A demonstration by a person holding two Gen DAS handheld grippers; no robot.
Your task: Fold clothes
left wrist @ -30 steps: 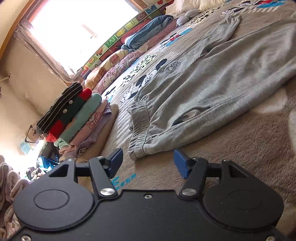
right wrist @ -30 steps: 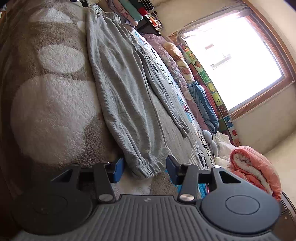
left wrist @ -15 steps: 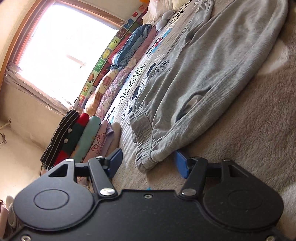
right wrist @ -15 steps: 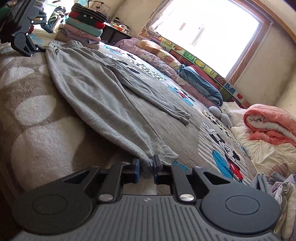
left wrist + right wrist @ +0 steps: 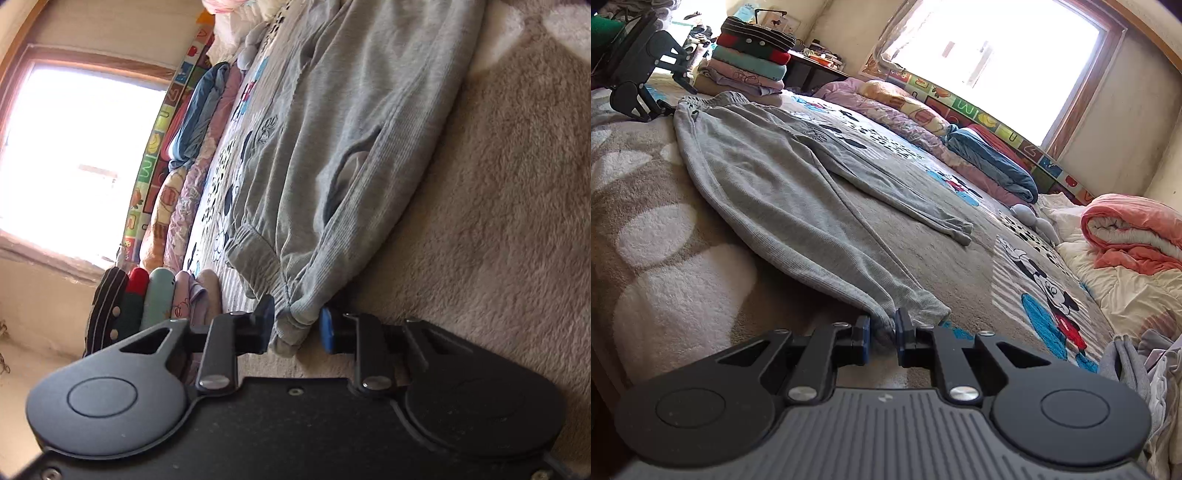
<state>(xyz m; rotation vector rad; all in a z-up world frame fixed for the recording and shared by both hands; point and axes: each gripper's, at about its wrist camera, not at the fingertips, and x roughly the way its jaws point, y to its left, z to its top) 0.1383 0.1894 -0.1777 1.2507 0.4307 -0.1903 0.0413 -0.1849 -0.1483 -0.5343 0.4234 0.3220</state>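
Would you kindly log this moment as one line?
stage: grasping | left hand-held gripper: closing on grey trousers waistband | right hand-held gripper: shut on trouser cuff | trousers flat on bed blanket

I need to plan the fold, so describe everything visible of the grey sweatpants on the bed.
The grey ribbed-knit sweatpants lie flat and lengthwise on the plush brown-and-cream patterned blanket, legs spread in a narrow V. They have a gathered elastic waistband, a side pocket opening and cuffed hems. The left gripper is closing on the waistband corner; the right gripper pinches the near cuff.
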